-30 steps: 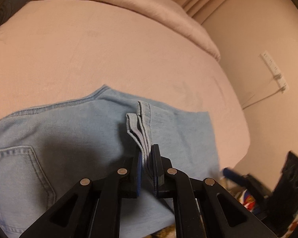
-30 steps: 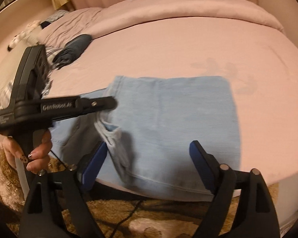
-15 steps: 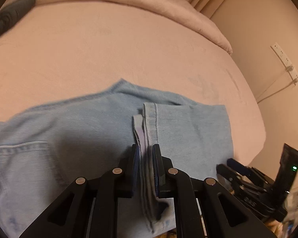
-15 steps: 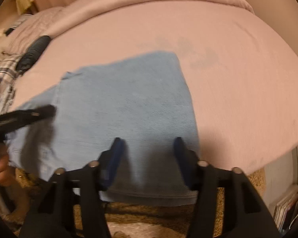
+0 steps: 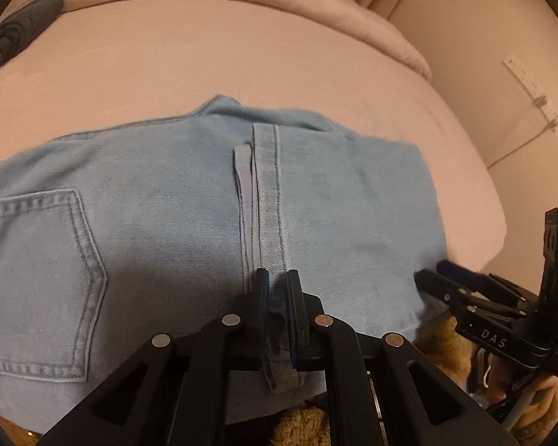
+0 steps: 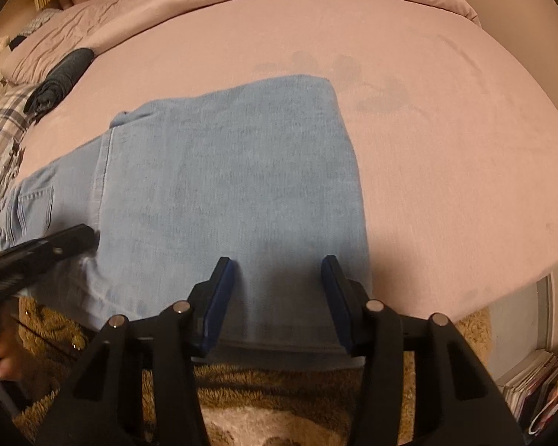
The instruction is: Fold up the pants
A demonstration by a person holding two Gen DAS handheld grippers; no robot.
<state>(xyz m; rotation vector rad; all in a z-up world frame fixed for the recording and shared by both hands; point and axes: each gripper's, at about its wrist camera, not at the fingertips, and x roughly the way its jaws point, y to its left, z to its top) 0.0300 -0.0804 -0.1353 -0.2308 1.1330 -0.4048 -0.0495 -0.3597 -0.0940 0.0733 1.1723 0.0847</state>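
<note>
Light blue denim pants (image 5: 167,230) lie folded on a pink bed (image 5: 241,59), leg ends laid over the seat; a back pocket (image 5: 37,282) shows at left. My left gripper (image 5: 277,278) is shut on the hem edge (image 5: 266,186) of the pant leg at the bed's near edge. In the right wrist view the pants (image 6: 223,186) lie flat, and my right gripper (image 6: 277,278) is open, its blue pads either side of the folded end at the near edge. The left gripper (image 6: 55,249) shows at the left there.
A dark folded garment (image 6: 61,78) and plaid cloth (image 6: 3,130) lie at the bed's far left. A brown shaggy rug (image 6: 279,383) lies below the bed edge. Magazines (image 6: 539,383) stand at the lower right. A wall power strip (image 5: 532,85) hangs right.
The left gripper lowered the held hem flat onto the pants. The right gripper moved in over the folded end and narrowed, then opened a little wider.
</note>
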